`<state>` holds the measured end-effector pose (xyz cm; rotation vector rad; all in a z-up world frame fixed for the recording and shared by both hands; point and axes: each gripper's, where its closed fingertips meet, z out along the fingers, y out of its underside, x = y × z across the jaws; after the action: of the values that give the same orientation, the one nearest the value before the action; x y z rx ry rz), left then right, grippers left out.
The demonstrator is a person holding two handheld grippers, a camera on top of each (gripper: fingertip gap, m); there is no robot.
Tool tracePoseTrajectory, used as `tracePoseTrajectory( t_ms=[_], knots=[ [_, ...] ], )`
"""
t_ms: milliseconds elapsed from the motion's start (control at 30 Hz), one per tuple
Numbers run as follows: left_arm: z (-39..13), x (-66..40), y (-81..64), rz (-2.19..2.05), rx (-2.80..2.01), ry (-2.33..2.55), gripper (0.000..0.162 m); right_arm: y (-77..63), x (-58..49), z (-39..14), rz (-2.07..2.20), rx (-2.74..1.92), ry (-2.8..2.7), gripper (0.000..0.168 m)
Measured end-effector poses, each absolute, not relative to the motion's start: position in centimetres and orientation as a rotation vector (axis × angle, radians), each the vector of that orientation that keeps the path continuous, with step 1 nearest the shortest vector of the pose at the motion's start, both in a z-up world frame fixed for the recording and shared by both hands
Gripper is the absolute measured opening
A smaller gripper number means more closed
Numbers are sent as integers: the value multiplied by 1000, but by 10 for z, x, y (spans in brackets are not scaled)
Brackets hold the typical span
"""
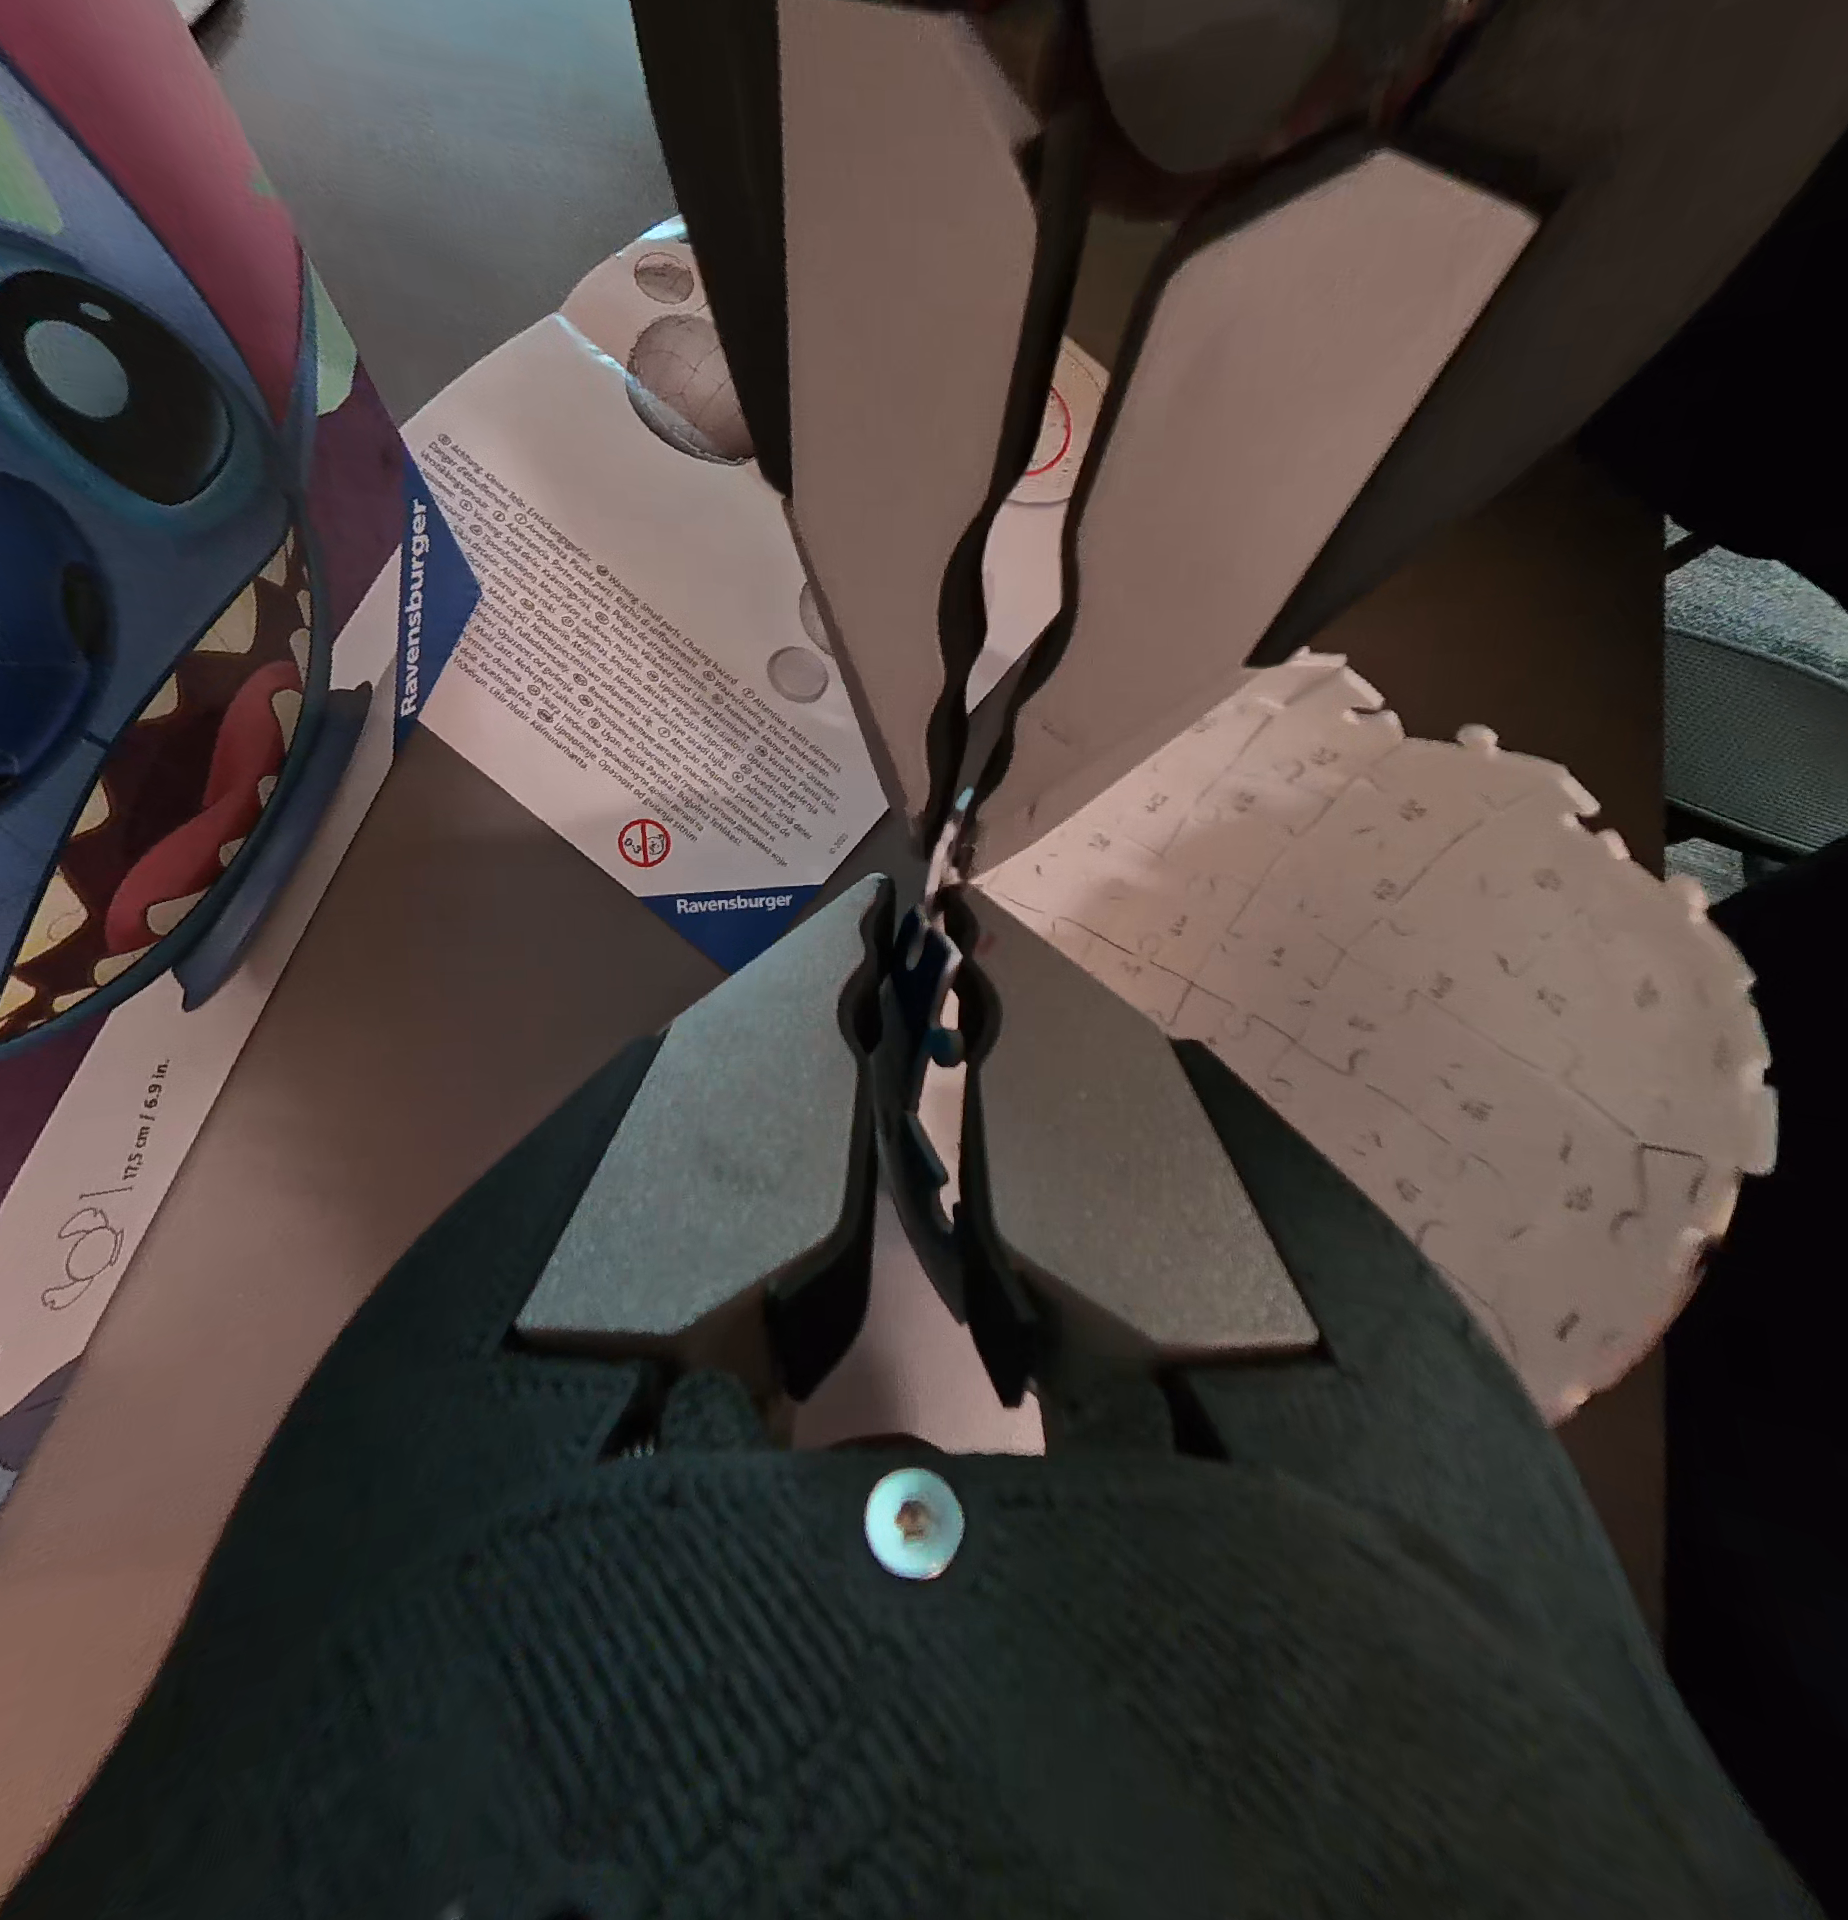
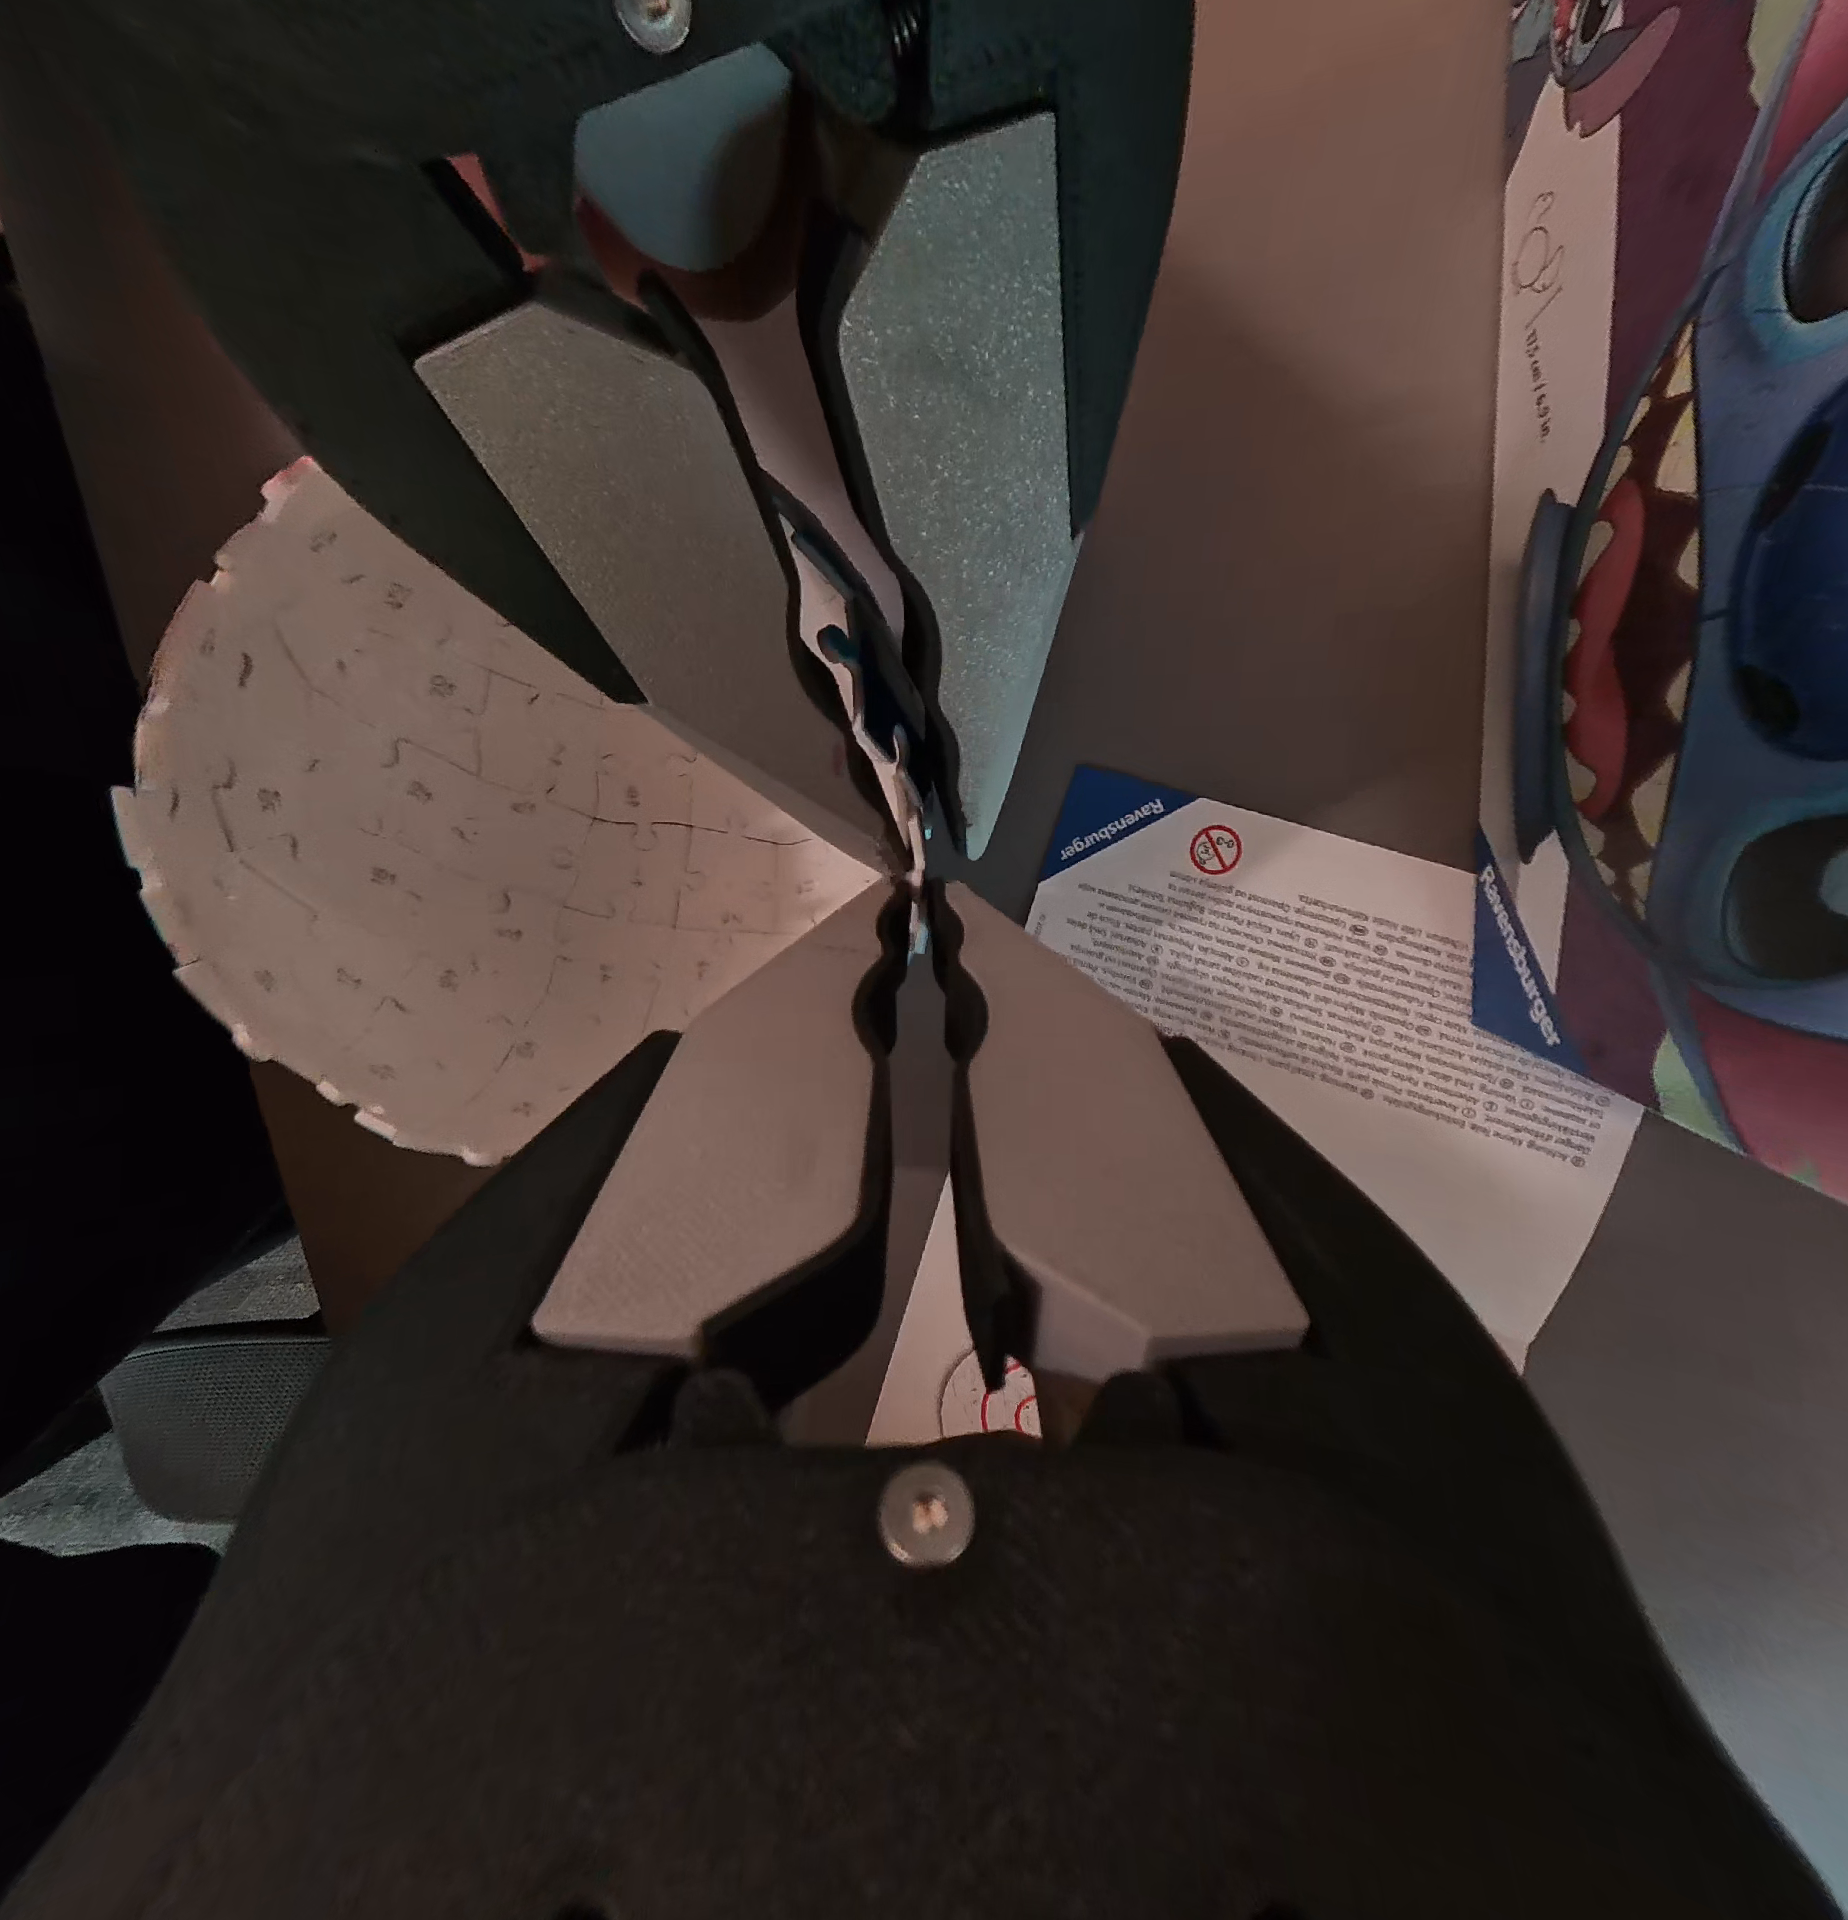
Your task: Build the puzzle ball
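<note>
We hold both grippers tip to tip over the table, and between them sits one small puzzle piece (image 1: 925, 997) — blue on its printed side, white on the back. Our left gripper (image 1: 920, 977) is closed down on it: in the left wrist view the piece runs lengthwise between the two fingers, its blue edge and knobs showing in the narrow gap. Our right gripper (image 2: 915, 935) comes in from directly opposite, its fingers drawn nearly together, with a thin slot left between them. In the right wrist view the white tip of the piece seems to reach just into that slot at the very ends, but whether the right fingers actually press on it we cannot tell.

The relation that matters is this: the piece's long axis lies along the line shared by both grippers, so it points straight out of the left one and straight into the right one. The half-built shell (image 1: 1419, 997) — a white, curved sheet of joined pieces with a toothed rim, inner face up — lies on the table (image 1: 504, 935) below and off to the right of the left gripper, which puts it to the left in the right wrist view (image 2: 380, 852). It is near the piece but not touching it. The leaflet (image 1: 629, 665) and the box (image 1: 141, 499) lie on the other side.

We judge the left gripper the carrier, and the next move a swing toward the shell's rim, with the piece's knobs turned to face the teeth there.
</note>
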<state>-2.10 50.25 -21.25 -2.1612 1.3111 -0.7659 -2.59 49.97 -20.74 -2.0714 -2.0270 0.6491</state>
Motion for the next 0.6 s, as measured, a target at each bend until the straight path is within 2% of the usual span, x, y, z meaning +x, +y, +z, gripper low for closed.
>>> tracePoseTrajectory(
  t_ms=[33, 600],
  knots=[
    [-213, -21, 502, -760, -2161, 1310, 6, 500, -26, -209, 643, -2072, -2030, 0],
    [-208, -31, 501, -700, -2168, 1401, 8, 499, -29, -206, 626, -2101, -1992, 0]
  ],
)
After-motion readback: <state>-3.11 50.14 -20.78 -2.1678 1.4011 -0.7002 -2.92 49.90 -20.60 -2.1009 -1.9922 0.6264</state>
